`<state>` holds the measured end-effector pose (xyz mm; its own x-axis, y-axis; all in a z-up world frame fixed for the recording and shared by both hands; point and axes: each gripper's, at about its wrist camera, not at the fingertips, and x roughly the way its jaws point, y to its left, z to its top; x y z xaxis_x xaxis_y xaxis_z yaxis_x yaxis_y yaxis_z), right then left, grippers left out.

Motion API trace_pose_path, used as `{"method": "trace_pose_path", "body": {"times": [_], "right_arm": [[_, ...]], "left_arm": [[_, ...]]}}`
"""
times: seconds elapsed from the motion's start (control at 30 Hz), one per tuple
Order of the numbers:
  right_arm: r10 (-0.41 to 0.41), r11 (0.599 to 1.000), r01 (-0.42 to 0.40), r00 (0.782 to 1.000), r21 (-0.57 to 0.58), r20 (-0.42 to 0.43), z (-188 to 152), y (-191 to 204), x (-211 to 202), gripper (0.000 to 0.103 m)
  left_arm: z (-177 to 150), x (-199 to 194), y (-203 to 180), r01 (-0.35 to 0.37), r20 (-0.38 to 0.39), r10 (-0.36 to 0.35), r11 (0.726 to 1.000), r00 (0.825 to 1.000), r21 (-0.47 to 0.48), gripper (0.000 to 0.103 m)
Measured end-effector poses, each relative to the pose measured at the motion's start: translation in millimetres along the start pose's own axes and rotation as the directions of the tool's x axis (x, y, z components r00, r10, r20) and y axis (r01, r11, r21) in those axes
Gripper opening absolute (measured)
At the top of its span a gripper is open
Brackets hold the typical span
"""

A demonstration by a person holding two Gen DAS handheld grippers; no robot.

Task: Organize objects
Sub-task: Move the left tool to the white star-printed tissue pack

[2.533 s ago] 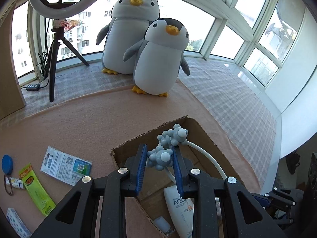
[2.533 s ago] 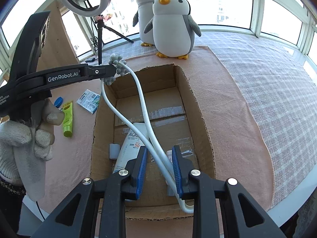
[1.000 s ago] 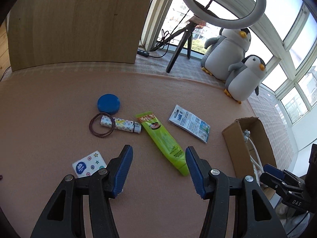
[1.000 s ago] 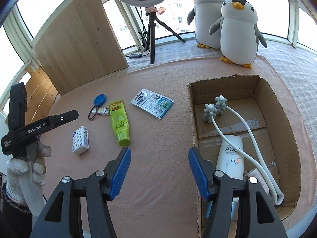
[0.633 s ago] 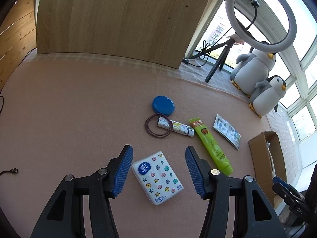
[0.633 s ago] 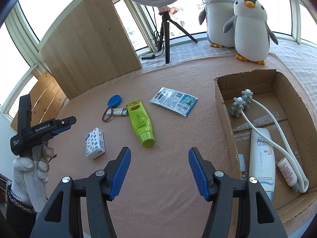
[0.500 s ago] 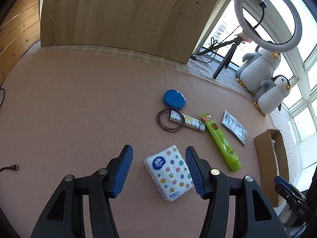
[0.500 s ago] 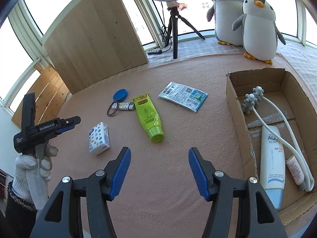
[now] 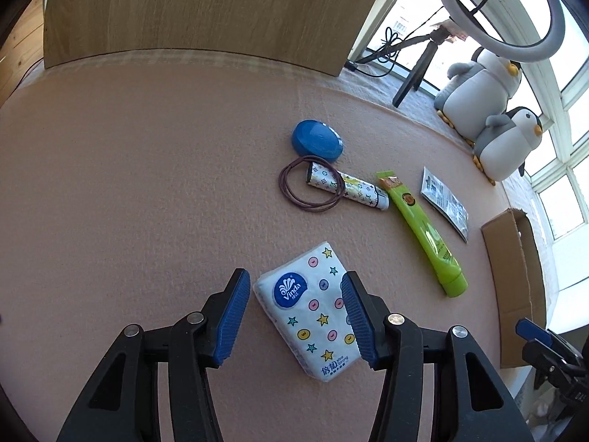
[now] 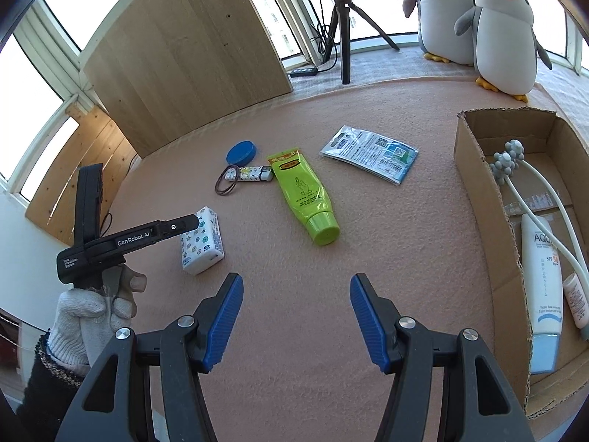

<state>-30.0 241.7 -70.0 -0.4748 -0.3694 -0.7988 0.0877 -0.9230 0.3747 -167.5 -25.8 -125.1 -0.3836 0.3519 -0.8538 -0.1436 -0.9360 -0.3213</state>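
Note:
A white tissue pack [image 9: 313,313] with coloured dots and stars lies on the pink mat. My left gripper [image 9: 294,287] is open, one blue pad on each side of the pack. In the right wrist view the left gripper [image 10: 189,224] hovers over the tissue pack [image 10: 202,243], held by a gloved hand [image 10: 92,309]. My right gripper [image 10: 296,283] is open and empty above bare mat. A green tube [image 10: 303,195], a foil packet [image 10: 370,153], a blue round case [image 10: 241,151], hair ties [image 9: 309,184] and a small patterned tube [image 9: 346,186] lie beyond.
A cardboard box [image 10: 475,169] at the right holds a white massager [image 10: 510,158], a sunscreen tube [image 10: 541,276] and a small tube. Two plush penguins [image 10: 504,37], a ring-light tripod [image 10: 344,37] and a leaning wooden board [image 10: 184,59] stand at the back.
Both grippers let go of the massager, which now lies in the box, and opened. The left one swung left to the tissue pack and closed in around it; the right one pulled back from the box.

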Motion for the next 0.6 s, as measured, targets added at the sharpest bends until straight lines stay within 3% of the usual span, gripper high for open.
{"method": "trace_pose_path", "body": {"times": [0.27,0.6], "right_arm": [[-0.008,1.0,0.008,1.0,0.027,-0.007,-2.4,-12.3,-4.9,0.057],[0.014,0.999,-0.013,0.999,0.036,-0.042,-4.7,-22.0,-1.6,0.057]], "left_arm": [[-13.7,13.4,-38.2,0.02,-0.018,-0.019,0.996,1.0,0.088,0.051],[-63.2,14.8,-77.9,0.132,-0.038,-0.13,0.99,0.991,0.058,0.052]]}}
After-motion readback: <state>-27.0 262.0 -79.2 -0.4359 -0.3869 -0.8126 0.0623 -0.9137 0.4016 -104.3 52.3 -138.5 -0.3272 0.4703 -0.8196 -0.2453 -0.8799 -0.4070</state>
